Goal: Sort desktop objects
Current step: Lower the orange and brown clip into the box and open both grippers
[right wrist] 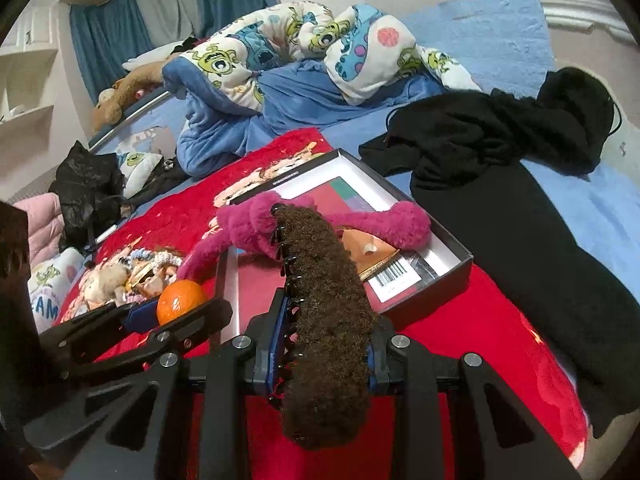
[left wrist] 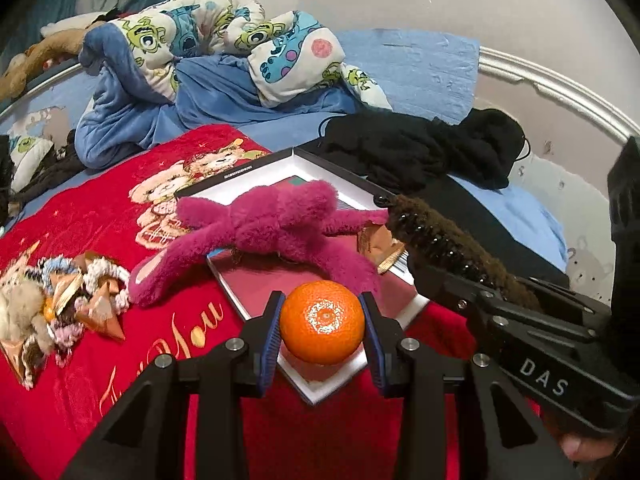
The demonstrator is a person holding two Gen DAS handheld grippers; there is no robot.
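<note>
Holding both loads at once, the person had the left gripper (left wrist: 322, 334) w/ jaws pinching a mandarin orange (left wrist: 322, 322) at lower centre of the left view, just over the near corner of the box lid (left wrist: 256, 284). The right gripper (right wrist: 326, 354) had its jaws pinching a fuzzy brown claw hair clip (right wrist: 326, 320), lower centre of the right view, its far end pointing toward the open box (right wrist: 460, 276).

Doing this step well prob. meant lowering each item fully before opening the jaws: the orange is round and would likely roll off the lid, so a flat spot or the box interior looked safer. The clip stuck out well past the jaws and could snag the magenta plush toy (left wrist: 276, 224) draped across the box.

Box contents under the plush were mostly hidden; a barcode label (right wrist: 394, 276) and a gold wrapper showed. The pile of hair ties and wrappers (left wrist: 60, 300) at left was too jumbled to sort by eye. Whether the orange touched the lid: can't tell.
</note>
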